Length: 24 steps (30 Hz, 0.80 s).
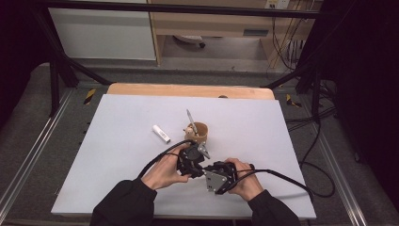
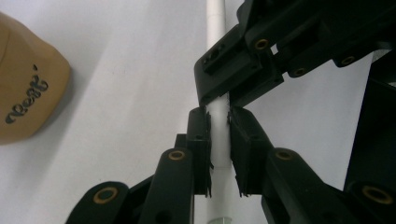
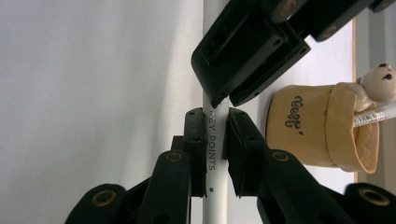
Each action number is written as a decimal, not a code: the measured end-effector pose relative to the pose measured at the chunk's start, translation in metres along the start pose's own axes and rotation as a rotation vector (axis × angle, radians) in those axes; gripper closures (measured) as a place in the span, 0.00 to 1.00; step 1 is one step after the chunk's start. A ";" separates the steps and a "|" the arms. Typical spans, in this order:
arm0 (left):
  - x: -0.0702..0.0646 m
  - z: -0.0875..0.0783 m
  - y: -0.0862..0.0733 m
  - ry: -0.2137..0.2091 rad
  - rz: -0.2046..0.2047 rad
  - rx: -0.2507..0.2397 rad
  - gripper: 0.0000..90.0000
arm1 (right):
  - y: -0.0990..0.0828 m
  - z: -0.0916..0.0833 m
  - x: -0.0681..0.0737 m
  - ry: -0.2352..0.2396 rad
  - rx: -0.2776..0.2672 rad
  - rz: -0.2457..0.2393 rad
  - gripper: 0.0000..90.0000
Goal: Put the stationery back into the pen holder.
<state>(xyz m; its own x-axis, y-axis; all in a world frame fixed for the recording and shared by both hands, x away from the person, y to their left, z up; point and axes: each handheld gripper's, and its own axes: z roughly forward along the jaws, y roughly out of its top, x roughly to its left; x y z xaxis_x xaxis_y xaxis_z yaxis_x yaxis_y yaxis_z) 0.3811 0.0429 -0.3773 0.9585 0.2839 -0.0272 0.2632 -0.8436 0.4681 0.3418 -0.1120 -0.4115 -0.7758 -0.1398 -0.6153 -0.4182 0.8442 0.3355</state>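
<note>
A white pen (image 2: 218, 140) is clamped between both grippers near the table's front edge. My left gripper (image 2: 218, 114) is shut on its barrel, and the right gripper's jaws (image 2: 243, 70) grip the same pen just beyond. In the right gripper view, my right gripper (image 3: 215, 114) is shut on the pen (image 3: 215, 154), over grey printed lettering, with the left gripper's jaws (image 3: 252, 51) right ahead. From above, the left gripper (image 1: 193, 165) and right gripper (image 1: 214, 172) meet tip to tip, each held in a hand.
A tan cup (image 1: 198, 133) with a small figure on its rim stands just behind the grippers and holds another pen (image 1: 190, 120). A short white tube (image 1: 161, 133) lies to its left. The white table surface (image 1: 117, 155) spreads around them.
</note>
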 end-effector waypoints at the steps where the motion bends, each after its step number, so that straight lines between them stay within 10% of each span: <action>1: 0.000 -0.001 -0.001 0.005 0.011 -0.003 0.83 | 0.000 0.000 -0.001 0.003 0.007 0.006 0.88; 8: 0.003 -0.009 -0.018 0.038 0.043 -0.067 0.63 | -0.007 -0.003 -0.006 -0.011 0.026 0.063 0.88; 24: 0.027 -0.035 -0.092 0.184 -0.126 -0.142 0.18 | -0.027 -0.012 -0.015 -0.041 0.040 0.274 0.88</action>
<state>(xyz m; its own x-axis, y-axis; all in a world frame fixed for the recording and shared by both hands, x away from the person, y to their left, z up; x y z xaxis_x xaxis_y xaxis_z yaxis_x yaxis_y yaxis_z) 0.3789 0.1441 -0.3898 0.8795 0.4718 0.0617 0.3488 -0.7275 0.5909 0.3589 -0.1386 -0.4023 -0.8371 0.1168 -0.5345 -0.1762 0.8674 0.4654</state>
